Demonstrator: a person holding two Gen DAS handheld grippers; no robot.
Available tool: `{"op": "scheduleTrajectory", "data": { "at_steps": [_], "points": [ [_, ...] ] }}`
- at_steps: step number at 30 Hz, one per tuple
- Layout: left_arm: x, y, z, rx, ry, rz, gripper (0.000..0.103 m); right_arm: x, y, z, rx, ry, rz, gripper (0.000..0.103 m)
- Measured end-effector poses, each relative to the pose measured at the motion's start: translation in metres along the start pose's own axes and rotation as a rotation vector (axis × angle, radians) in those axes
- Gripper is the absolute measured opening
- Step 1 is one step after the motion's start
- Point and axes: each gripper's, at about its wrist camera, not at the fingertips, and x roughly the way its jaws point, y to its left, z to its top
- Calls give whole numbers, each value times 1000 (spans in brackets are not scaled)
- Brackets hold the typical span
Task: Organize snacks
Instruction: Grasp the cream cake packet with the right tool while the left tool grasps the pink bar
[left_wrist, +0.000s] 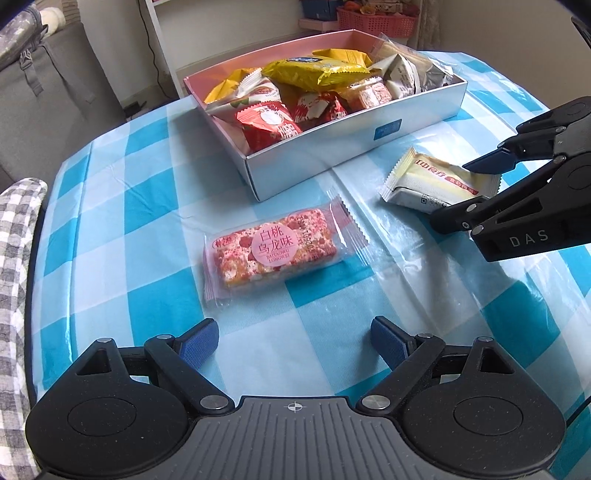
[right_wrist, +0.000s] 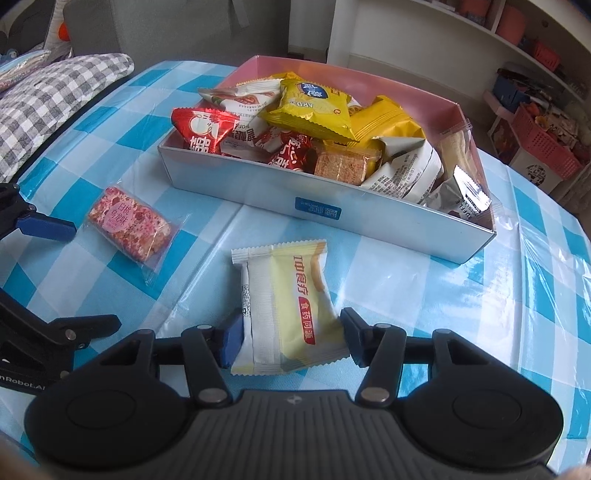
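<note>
- The right gripper's (right_wrist: 291, 341) fingers (right_wrist: 232, 341) stood on either side of the pale yellow snack packet (right_wrist: 286, 308), the blue pad touching its left edge and the dark one its right corner; they looked closed onto it, though how firmly could not be told.
- The left gripper's (left_wrist: 293, 341) fingers (left_wrist: 199, 341) stood wide apart with nothing between them, over bare checked cloth.
- The pink peach bar (left_wrist: 273, 254) lay flat on the counter (left_wrist: 147, 192), at twelve o'clock from the left gripper and apart from its tips.
- The white box (left_wrist: 332, 147), already heaped with packets, sat beyond both loose snacks, at about one o'clock from the pink bar.
- Judged from this, the step in hand was picking up the two snacks not yet in the box: the right side was at the grasp, the left on its approach.
- The next move seemingly called for lifting the yellow packet clear of the box's near wall and carrying it over the pile, while the left gripper needed to come forward and down until its fingers flanked the pink bar.
- The soft wrapper might slip or crumple, being held near its end.
- Only the right wrist view showed the pads meeting the yellow packet; the left wrist view showed that gripper from the side, at three o'clock, its tips hiding the contact.
- Only the left wrist view showed the empty gap between the left fingers; the right wrist view caught just their tips at nine o'clock.
</note>
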Motion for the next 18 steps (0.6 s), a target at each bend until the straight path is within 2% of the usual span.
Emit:
{"op": "scheduleTrajectory", "data": {
  "at_steps": [5,10,13,18],
  "points": [
    [-7,7,-10,-23,15,-10,92,-7,4,-6,10,39,23,52],
    [-15,20,-12,-94,-18,-28,92,-14,2,-11,39,56,45,52],
    [-20,22,-5,-138,-74,-27,92,-16,1,-12,44,52,43,52],
    [-19,10,9,6,-193,56,92,-19,-6,-10,71,45,52,52]
  ]
}}
